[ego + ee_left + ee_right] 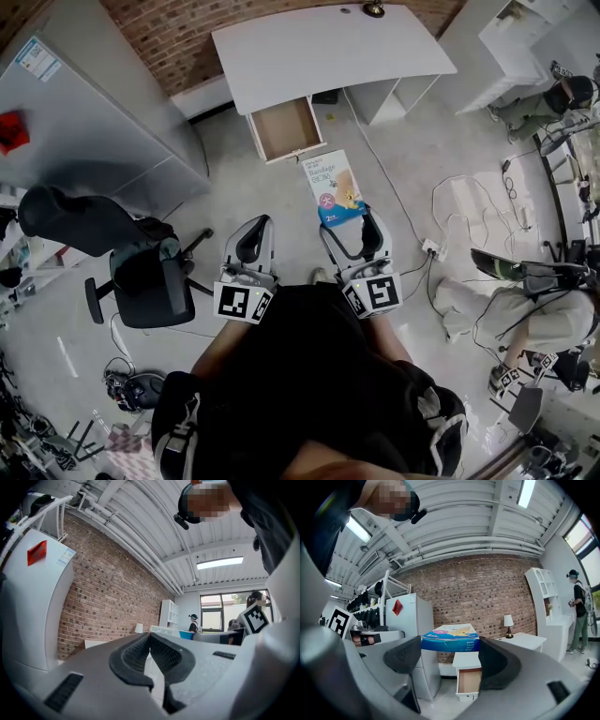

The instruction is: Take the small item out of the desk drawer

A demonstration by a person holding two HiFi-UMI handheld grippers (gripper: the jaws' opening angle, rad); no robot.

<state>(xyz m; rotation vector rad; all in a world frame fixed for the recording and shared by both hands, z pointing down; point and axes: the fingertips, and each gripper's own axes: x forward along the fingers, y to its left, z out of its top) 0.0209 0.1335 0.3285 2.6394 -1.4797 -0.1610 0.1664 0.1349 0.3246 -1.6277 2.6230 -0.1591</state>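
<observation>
We see a white desk (328, 47); its drawer (287, 127) is light brown inside, with a white front. Behind the desk, the brick wall (178, 33) is red-brown. Before the desk, the box (336, 183) is cream with a blue end, a pink circle and a yellow figure. The left gripper (260, 223) and right gripper (351, 225) are light grey, with black pads (405, 656) and black-and-white square markers.

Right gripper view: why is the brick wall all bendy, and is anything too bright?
Right gripper view: the wide-angle lens bows the brick wall, and the ceiling lamp glares white. Left gripper view: the strip light glares white too.
</observation>
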